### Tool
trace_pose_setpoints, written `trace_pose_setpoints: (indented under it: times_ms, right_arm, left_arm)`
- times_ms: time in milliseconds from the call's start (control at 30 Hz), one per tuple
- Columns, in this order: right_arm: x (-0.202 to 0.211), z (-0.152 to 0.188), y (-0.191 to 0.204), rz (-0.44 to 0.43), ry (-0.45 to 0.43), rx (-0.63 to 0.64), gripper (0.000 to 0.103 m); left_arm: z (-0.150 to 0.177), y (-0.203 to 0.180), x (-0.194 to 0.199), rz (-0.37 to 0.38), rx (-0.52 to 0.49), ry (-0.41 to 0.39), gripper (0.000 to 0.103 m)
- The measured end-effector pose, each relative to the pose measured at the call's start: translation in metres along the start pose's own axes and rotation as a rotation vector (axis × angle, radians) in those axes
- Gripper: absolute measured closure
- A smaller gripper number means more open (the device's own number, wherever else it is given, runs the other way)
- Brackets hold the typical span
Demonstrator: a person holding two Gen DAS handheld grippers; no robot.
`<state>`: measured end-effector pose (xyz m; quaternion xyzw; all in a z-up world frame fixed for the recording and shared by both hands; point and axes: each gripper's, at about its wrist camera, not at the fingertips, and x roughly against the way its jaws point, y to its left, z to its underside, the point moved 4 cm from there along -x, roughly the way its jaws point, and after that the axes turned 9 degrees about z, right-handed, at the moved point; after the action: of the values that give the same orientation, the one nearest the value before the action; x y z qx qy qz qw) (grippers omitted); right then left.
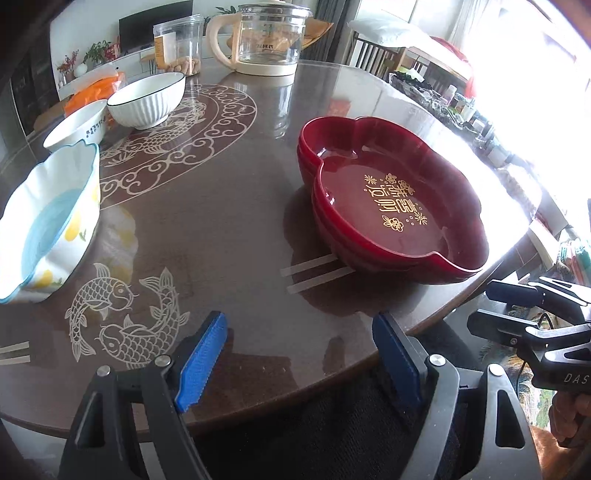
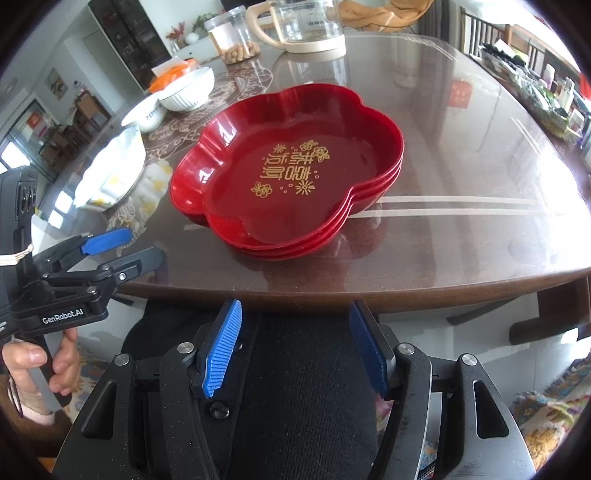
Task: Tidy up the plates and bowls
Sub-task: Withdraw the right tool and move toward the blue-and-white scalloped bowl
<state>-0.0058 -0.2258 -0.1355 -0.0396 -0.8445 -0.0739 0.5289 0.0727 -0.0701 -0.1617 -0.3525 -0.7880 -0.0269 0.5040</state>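
A stack of red flower-shaped plates (image 1: 391, 199) (image 2: 291, 173) with gold characters sits on the round brown table near its front edge. Three bowls stand apart at the left: a wavy bowl with lemons (image 1: 48, 225) (image 2: 110, 173), a small white bowl (image 1: 75, 127) (image 2: 144, 110), and a ribbed white bowl (image 1: 147, 98) (image 2: 188, 90). My left gripper (image 1: 299, 339) (image 2: 136, 245) is open and empty over the table's front edge. My right gripper (image 2: 295, 332) (image 1: 487, 308) is open and empty, in front of the table edge, short of the plates.
A glass kettle (image 1: 266, 37) (image 2: 306, 26) and a clear jar of snacks (image 1: 179, 44) (image 2: 232, 37) stand at the back. An orange packet (image 1: 94, 88) lies behind the bowls. A cluttered side table (image 1: 443, 96) is at right. Strips of tape (image 1: 317, 273) mark the table.
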Motion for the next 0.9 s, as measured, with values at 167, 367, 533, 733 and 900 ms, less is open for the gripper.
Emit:
trace_pose_setpoints:
  times_ms: [167,367,533,733,900]
  right_arm:
    - [-0.007,-0.004,0.004,0.041,-0.019,0.033,0.038]
    - [-0.019,-0.015,-0.002,0.066,-0.032,0.021,0.038]
    - [-0.025,-0.032,-0.018,0.097,-0.059,-0.030,0.038]
    - [-0.005,-0.040,-0.039,0.103,-0.110,-0.123,0.038]
    - [0.006,-0.032,-0.032,0.074,-0.113,-0.131,0.038]
  left_arm:
    - [-0.016,-0.008,-0.015,0.052,-0.010,-0.015,0.022]
    - [-0.038,-0.020,-0.038,0.096,-0.058,0.014,0.022]
    - [-0.073,-0.038,-0.063,0.104,-0.085,0.017,0.022]
    - [-0.070,-0.041,-0.032,0.087,-0.054,-0.037,0.022]
    - [-0.022,-0.005,0.014,-0.025,0.049,-0.048,0.022]
